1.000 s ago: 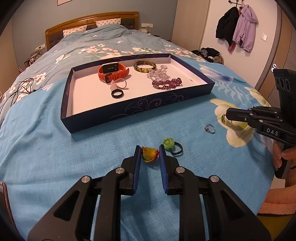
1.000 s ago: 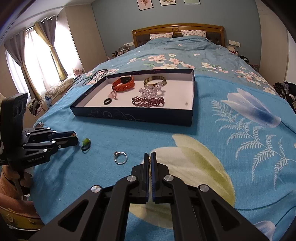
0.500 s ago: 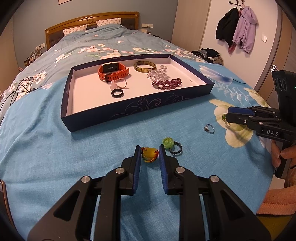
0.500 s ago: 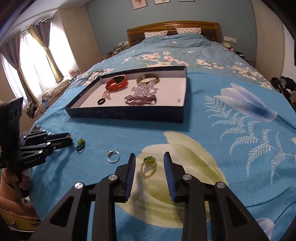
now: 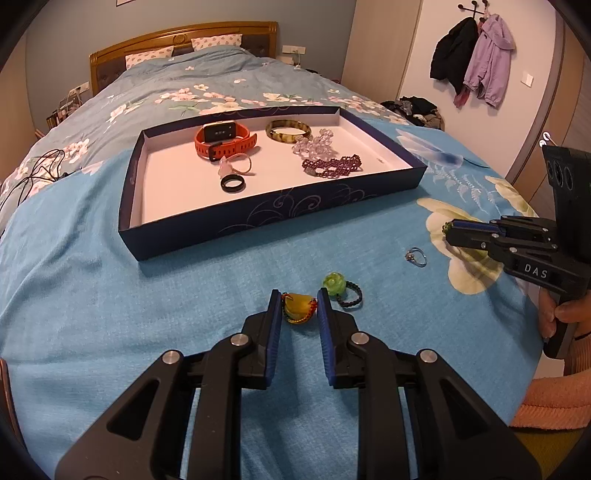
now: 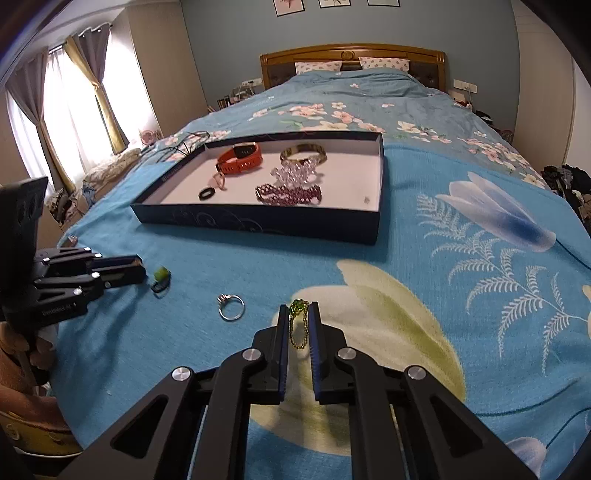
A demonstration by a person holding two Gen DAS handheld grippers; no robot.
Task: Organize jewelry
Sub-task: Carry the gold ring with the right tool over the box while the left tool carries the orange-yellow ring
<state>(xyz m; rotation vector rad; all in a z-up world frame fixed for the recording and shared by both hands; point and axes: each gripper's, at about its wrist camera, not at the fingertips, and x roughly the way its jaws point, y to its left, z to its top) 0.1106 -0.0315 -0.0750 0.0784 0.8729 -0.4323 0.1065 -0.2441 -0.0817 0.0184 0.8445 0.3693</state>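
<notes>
left hand-held gripper (image 5: 295,308) clenched on yellow ring (image 5: 298,309), ready for box (image 5: 266,218) ahead | right hand-held gripper (image 6: 299,321) closing around green ring (image 6: 299,321), pinched upright for lifting

Bedroom with blue-grey walls (image 6: 229,48) and a wooden headboard (image 6: 352,51) under three framed pictures (image 6: 319,4). Daylight comes through a curtained window (image 6: 59,107) on one side. On the other, jackets (image 5: 476,62) hang from a wall hook beside a pale wardrobe (image 5: 373,44).
</notes>
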